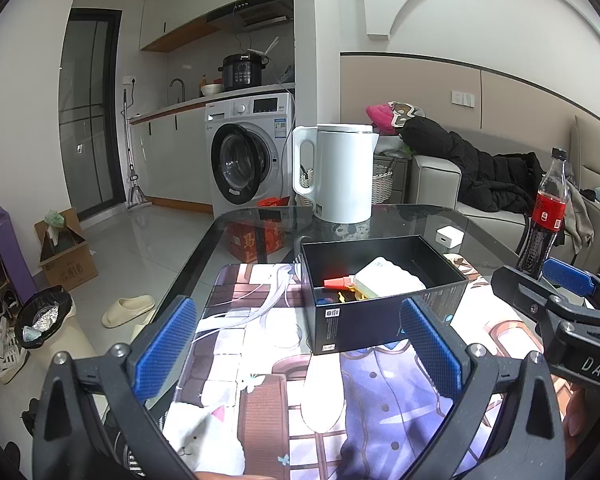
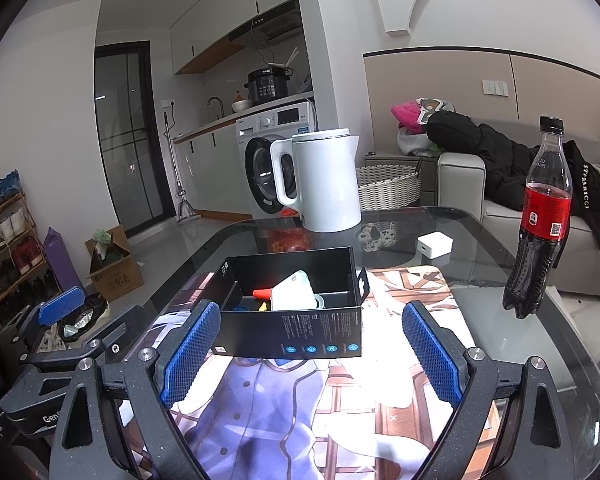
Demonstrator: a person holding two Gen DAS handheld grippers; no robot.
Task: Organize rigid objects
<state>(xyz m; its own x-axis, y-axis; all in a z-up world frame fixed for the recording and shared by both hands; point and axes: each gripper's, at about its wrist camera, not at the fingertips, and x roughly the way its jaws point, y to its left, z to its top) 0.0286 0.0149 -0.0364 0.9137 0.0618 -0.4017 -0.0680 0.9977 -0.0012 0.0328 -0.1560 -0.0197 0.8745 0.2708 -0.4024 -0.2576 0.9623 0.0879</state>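
- The left gripper hangs low over the printed desk mat, its blue pads spread wide with nothing between them but the mat and the near face of the black box.
- The right gripper is likewise spread wide and empty; the box's near wall sits at 12 o'clock just beyond its fingertips, untouched.
- Both grippers angle down towards the same box from side by side, which reads as a resting or ready pose, not a grasp.
- The black box stands open-topped on the mat near the middle of the glass table, probably as the bin for the loose items.
- Inside it lie a white packet-like item tilted against the others, an orange-capped piece, and small blue and yellow bits I cannot identify; they already sit in the box, so much of the sorting looks done.
- A small white cube, likely a charger, rests on the bare glass at 1 o'clock from the box, apart from it; it may be the next candidate to collect.
- A white electric kettle stands at 12 o'clock behind the box, near the table's far edge.
- A cola bottle stands upright at 3 o'clock, well apart from the box; it is tall and narrow, so a sweep by the right gripper towards the cube could tip it.
- The kettle blocks nothing in front of the box.
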